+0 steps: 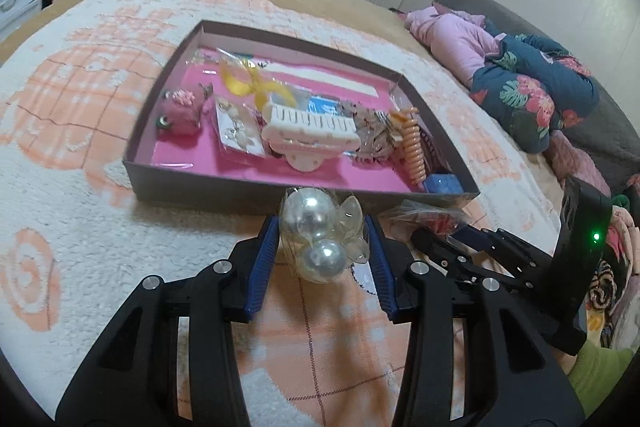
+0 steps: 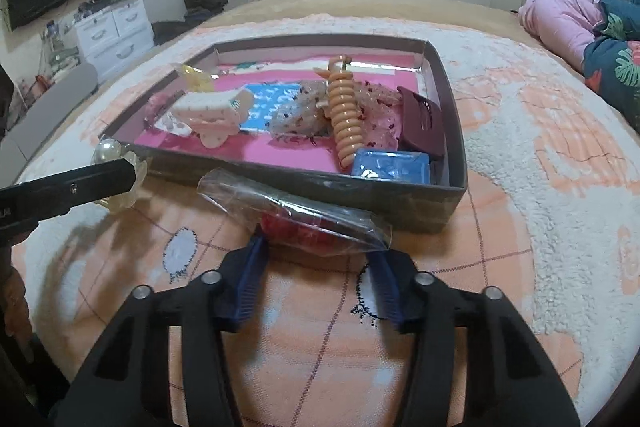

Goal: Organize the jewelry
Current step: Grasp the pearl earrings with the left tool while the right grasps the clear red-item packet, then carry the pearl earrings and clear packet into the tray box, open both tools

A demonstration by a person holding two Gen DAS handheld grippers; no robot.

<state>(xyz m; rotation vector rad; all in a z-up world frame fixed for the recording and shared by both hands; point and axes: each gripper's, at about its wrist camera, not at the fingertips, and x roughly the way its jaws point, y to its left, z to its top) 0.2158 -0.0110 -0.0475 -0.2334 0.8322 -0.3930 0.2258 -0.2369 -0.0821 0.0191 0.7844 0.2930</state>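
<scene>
My left gripper [image 1: 320,229] is shut on a clear packet with two pearl balls and petal pieces [image 1: 316,235], held just before the front wall of the shallow brown box [image 1: 224,189]. The box has a pink floor and holds a white hair claw [image 1: 308,133], an orange spiral tie [image 1: 412,143], a pink plush charm [image 1: 180,111] and several packets. My right gripper [image 2: 316,247] has its pads on either side of a clear packet with a red piece [image 2: 296,219], which rests against the box front [image 2: 400,203]. The packet hides its fingertips.
The box sits on a fluffy white and orange blanket [image 2: 540,187] spread over a bed. Pink and floral bedding [image 1: 520,83] is piled at the right. A white drawer unit [image 2: 116,27] and wardrobes stand beyond the bed. A green sleeve [image 1: 596,379] shows at the lower right.
</scene>
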